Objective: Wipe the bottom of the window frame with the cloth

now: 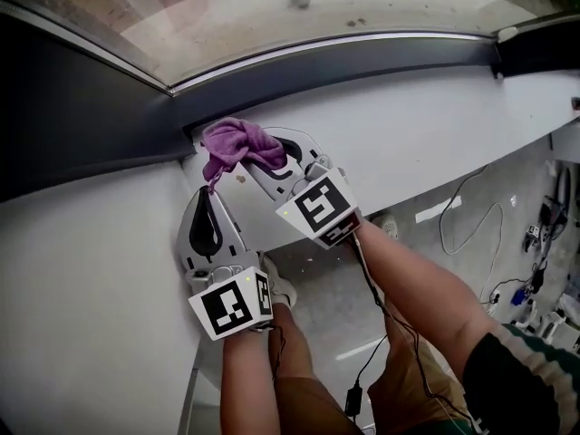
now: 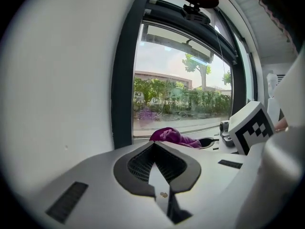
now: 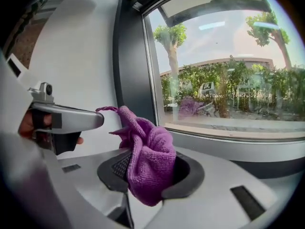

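Note:
The purple cloth is bunched up at the left corner of the window, where the dark bottom frame meets the white sill. My right gripper is shut on the cloth, which bulges out over its jaws, a little short of the frame's lower rail. My left gripper sits just below and to the left, its jaws closed on nothing, tip close under the cloth's hanging corner. In the left gripper view the cloth lies beyond the shut jaws.
A dark vertical frame post and a white wall close off the left side. Below the sill are the person's legs and a shoe, and cables trail over the floor at right.

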A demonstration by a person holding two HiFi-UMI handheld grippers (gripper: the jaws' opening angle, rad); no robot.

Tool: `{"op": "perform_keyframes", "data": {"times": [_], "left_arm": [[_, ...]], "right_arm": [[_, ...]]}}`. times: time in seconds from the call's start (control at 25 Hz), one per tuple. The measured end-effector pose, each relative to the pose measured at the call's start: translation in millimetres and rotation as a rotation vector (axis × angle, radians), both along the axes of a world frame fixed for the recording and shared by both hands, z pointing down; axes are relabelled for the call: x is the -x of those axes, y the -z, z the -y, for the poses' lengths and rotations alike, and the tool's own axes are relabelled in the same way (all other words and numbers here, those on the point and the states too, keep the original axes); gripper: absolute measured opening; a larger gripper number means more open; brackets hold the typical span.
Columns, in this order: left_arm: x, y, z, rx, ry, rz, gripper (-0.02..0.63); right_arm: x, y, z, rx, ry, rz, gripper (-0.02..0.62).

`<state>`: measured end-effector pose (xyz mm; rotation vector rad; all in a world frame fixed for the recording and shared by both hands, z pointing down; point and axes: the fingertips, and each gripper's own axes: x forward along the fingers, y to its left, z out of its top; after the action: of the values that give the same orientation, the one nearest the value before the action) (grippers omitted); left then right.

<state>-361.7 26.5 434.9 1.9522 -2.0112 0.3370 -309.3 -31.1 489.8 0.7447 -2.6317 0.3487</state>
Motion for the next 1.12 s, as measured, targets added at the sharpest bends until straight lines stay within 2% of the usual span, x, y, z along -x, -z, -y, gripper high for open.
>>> {"op": "perform_keyframes", "data": {"times": [0.16, 0.4, 0.52, 0.96, 1.12], "left_arm": [[3.3, -9.3, 3.9, 0.014, 0.003, -0.001, 0.009], [5.4, -18.7, 2.1, 0.047, 0.018, -0.005, 0.009], [8.5, -22.3, -1.7, 0.06, 0.028, -0.01, 0.009], [7.0, -32.8, 4.1, 0.106, 0.003, 0.027, 0.009], [2.7, -33.4, 8.9, 0.113, -0.018, 0.045, 0.009]], "right_arm": [[2.2, -11.1, -0.4, 0.032, -0.005, 0.003, 0.144], [13.4, -32.5, -7.4, 0.064, 0.044, -0.083, 0.144], [17.3, -37.4, -6.6, 0.091, 0.029, -0.092, 0.146], [13.6, -49.7, -5.4, 0.028, 0.078, -0.25, 0.144], [11.6, -44.4, 0.9, 0.005, 0.074, -0.259, 0.144]]}}
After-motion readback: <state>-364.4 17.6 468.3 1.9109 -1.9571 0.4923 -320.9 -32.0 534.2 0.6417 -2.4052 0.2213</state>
